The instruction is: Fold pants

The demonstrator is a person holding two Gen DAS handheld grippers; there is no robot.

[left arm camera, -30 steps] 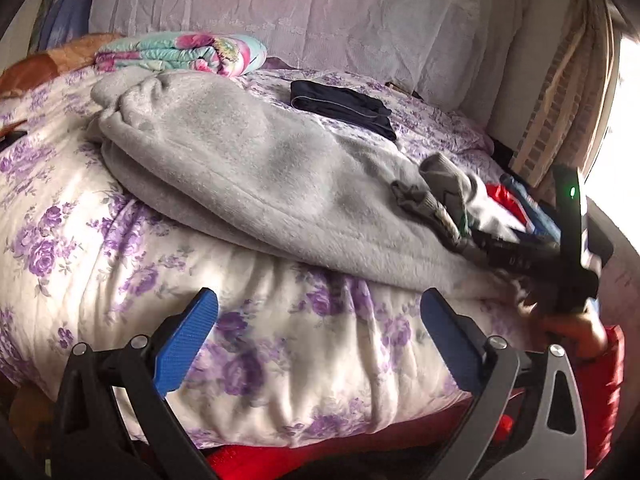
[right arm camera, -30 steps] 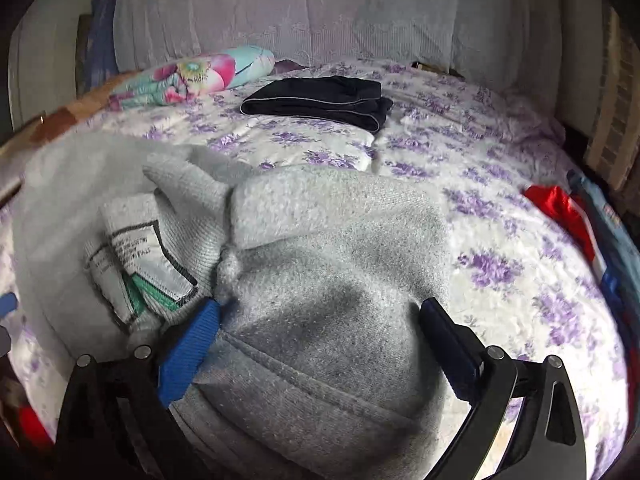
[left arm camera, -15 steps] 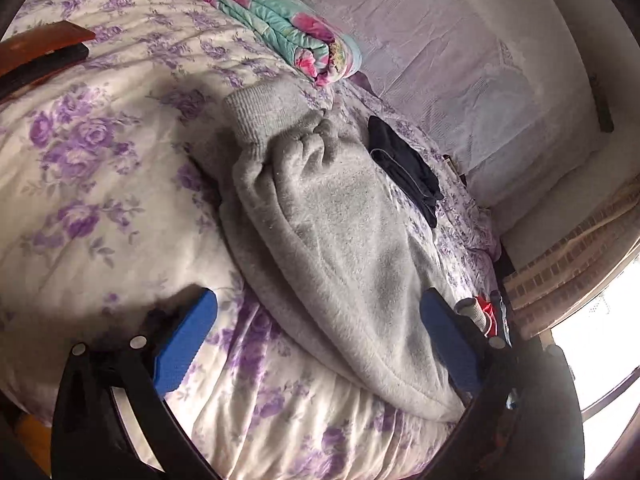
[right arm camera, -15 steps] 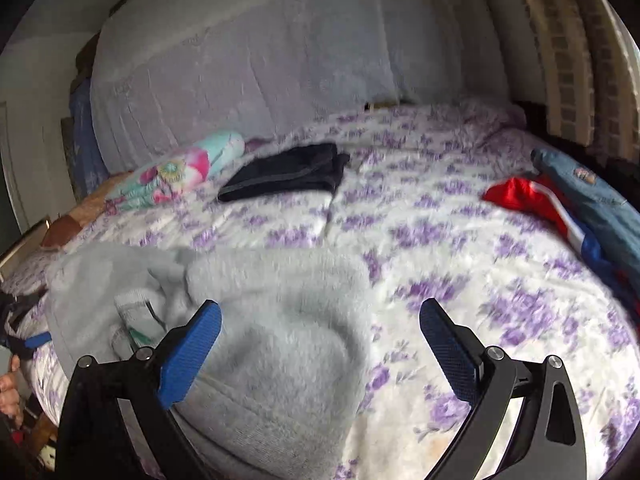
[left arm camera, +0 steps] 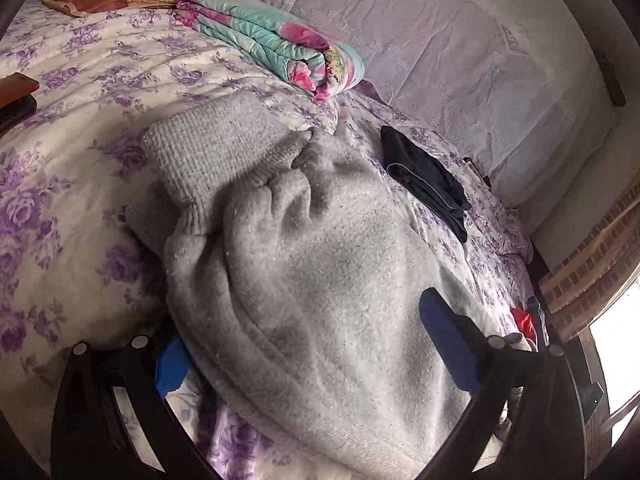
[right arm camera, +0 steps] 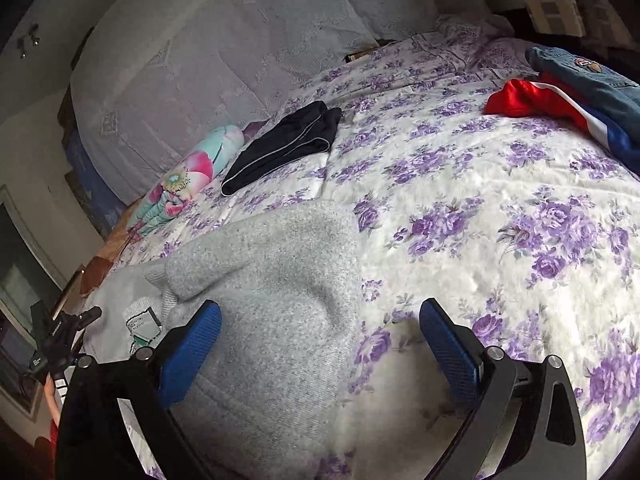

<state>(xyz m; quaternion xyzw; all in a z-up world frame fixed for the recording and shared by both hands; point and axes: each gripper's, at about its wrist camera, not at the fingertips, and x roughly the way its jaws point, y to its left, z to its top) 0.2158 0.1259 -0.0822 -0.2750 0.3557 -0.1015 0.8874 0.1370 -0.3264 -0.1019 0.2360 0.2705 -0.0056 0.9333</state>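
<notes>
Home bedroom; floral-quilted bed (right arm camera: 500, 208), padded headboard (right arm camera: 224, 40), folded blanket (left arm camera: 272, 44)

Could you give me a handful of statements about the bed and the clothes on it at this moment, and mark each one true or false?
1. The grey pants lie on a bedspread printed with purple flowers. True.
2. The right gripper is clamped shut on the grey fabric. False: its jaws stand wide apart and grip nothing.
3. A dark folded garment lies farther up the bed than the grey pants. True.
4. The red garment lies on top of the grey pants. False: it lies apart, near the bed's far right side, by a blue denim piece.
5. The folded floral blanket is plain white. False: it is teal and pink.
</notes>
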